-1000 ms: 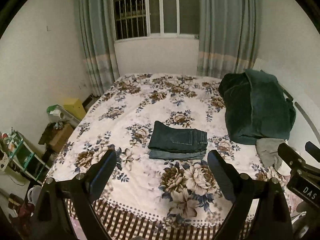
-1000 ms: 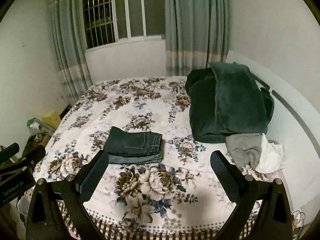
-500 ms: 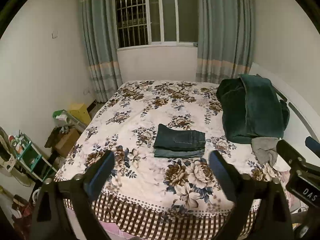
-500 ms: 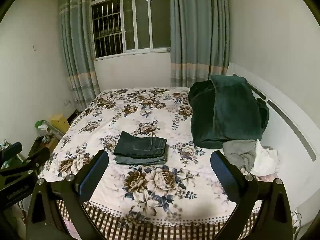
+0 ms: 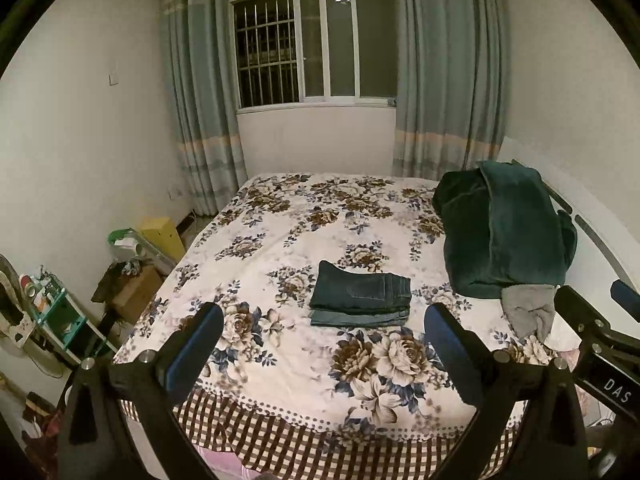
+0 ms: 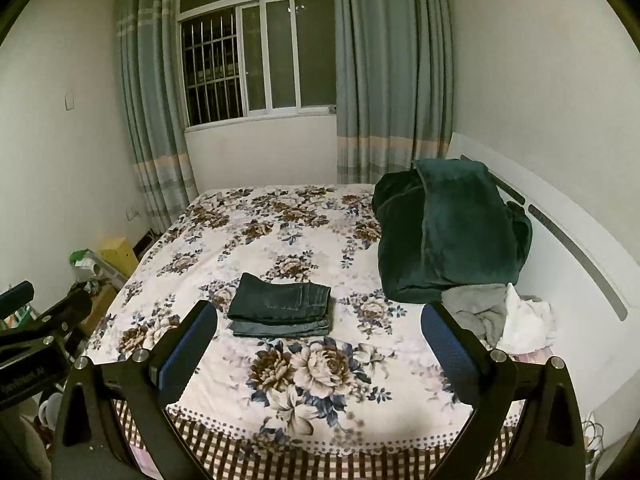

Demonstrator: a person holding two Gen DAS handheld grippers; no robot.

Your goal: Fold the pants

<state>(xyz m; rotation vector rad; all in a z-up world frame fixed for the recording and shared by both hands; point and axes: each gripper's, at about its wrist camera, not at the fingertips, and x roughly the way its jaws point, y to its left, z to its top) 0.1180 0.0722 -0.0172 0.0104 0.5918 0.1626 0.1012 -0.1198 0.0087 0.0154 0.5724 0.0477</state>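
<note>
Two hand-held grippers, both level and aimed across the bed from its foot. Left gripper (image 5: 322, 336): black frame, blue-padded fingers (image 5: 196, 352) spread wide, nothing between them. Right gripper (image 6: 320, 334): same build, fingers (image 6: 188, 348) equally wide apart, holding nothing. Each shows at the edge of the other's view: the right one at the right margin of the left wrist camera, the left one at the left margin of the right wrist camera.

Writing: white letters "DAS" on the black body of the right gripper, read from the left wrist view. A label on the left gripper's body in the right wrist view is too blurred to read.

Folded dark blue denim pants (image 5: 360, 300) (image 6: 282, 310): a compact rectangular stack lying flat on the white floral bedspread (image 5: 280, 240) (image 6: 248, 248), around the middle of the bed's near half, well apart from both grippers. A paler denim layer shows along the stack's near edge.

Edges and room: bare bedspread lies on all sides of the pants. Brown-and-white checked border (image 5: 280, 428) runs along the foot edge below the fingers. Bulky dark green plush blanket (image 5: 504, 236) (image 6: 448, 232) is heaped at the right side against the white headboard (image 6: 568, 248), near the pants but not touching. Crumpled grey cloth (image 5: 528, 312) (image 6: 476, 312) sits at the blanket's near end, with white cloth (image 6: 524, 320) beside it.
</note>
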